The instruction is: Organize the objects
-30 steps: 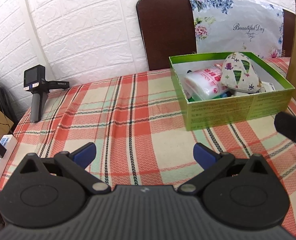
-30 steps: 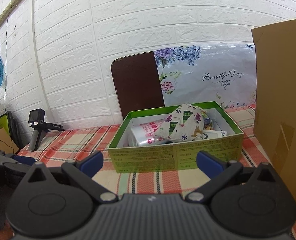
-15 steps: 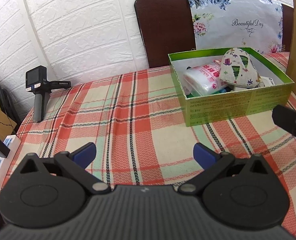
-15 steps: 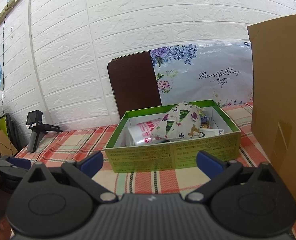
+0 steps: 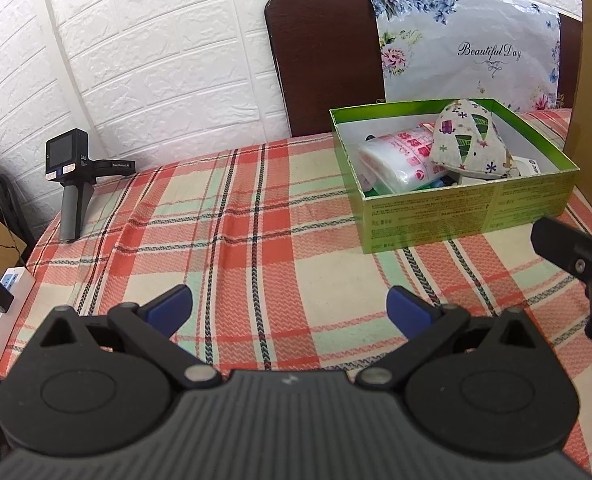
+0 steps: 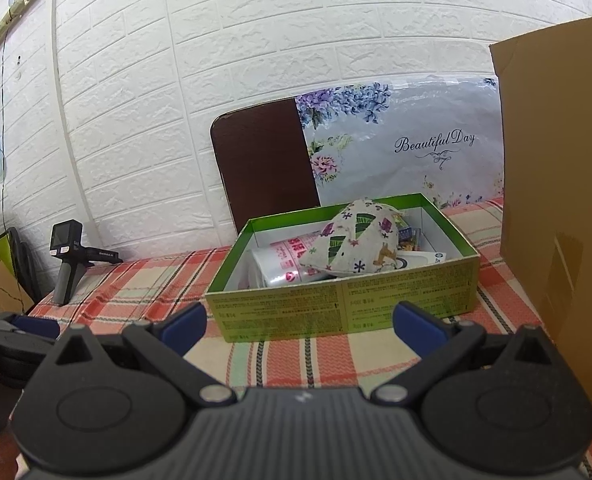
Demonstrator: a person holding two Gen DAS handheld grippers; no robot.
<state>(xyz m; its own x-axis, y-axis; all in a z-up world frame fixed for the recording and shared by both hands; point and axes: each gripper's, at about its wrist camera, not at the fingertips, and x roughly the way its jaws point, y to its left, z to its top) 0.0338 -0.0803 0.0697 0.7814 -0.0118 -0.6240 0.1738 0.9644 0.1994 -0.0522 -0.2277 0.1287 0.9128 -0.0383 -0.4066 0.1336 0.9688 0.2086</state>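
A green cardboard box (image 5: pixel 467 210) stands on the plaid tablecloth, also in the right wrist view (image 6: pixel 343 308). Inside it lie a patterned cloth pouch (image 5: pixel 469 142) (image 6: pixel 355 244), a clear plastic pack with pink print (image 5: pixel 399 156) (image 6: pixel 286 262) and small items beneath. My left gripper (image 5: pixel 290 306) is open and empty over bare cloth, well short and left of the box. My right gripper (image 6: pixel 299 320) is open and empty just in front of the box's near wall. Part of the right gripper shows at the left view's right edge (image 5: pixel 575 256).
A black handheld camera on a grip (image 5: pixel 72 184) stands at the table's far left. A tall brown cardboard box (image 6: pixel 559 208) rises on the right. A dark board with a floral sheet (image 5: pixel 455 52) leans on the white brick wall. A power strip (image 5: pixel 0 304) sits off the left edge.
Both grippers drew back slightly from the box and stayed open. The left wrist view shifted a little so the box sits farther right. Nothing was picked up.
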